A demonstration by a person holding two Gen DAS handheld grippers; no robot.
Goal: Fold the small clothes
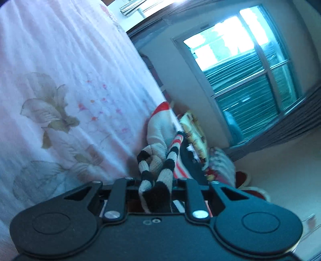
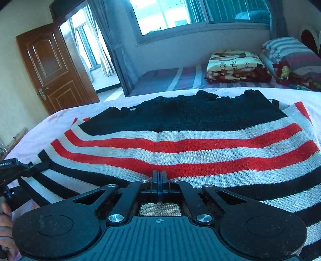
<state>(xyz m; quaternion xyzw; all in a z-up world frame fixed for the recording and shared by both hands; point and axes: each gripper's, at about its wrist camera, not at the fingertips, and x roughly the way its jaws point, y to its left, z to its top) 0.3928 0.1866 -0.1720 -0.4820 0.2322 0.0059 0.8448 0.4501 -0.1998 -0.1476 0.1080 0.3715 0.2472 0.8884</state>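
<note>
- Two risks show. Left view: the left claw (image 1: pixel 155 192) pinches a black-and-white sleeve (image 1: pixel 158 172) of the striped sweater (image 1: pixel 181 152), stretched taut from the sweater; pulling harder could drag the body askew on the bed sheet (image 1: pixel 70 80).
- Right view: the right claw (image 2: pixel 159 178), fingers pressed together, grips the sweater's near hem; uneven lifting could bunch the fold.

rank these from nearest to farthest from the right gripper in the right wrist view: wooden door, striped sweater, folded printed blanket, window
1. striped sweater: right at the right gripper, spread across the bed.
2. folded printed blanket: beyond the sweater, upper right.
3. wooden door and window: both at the room's far walls, door left, window top centre; too close to call.
</note>
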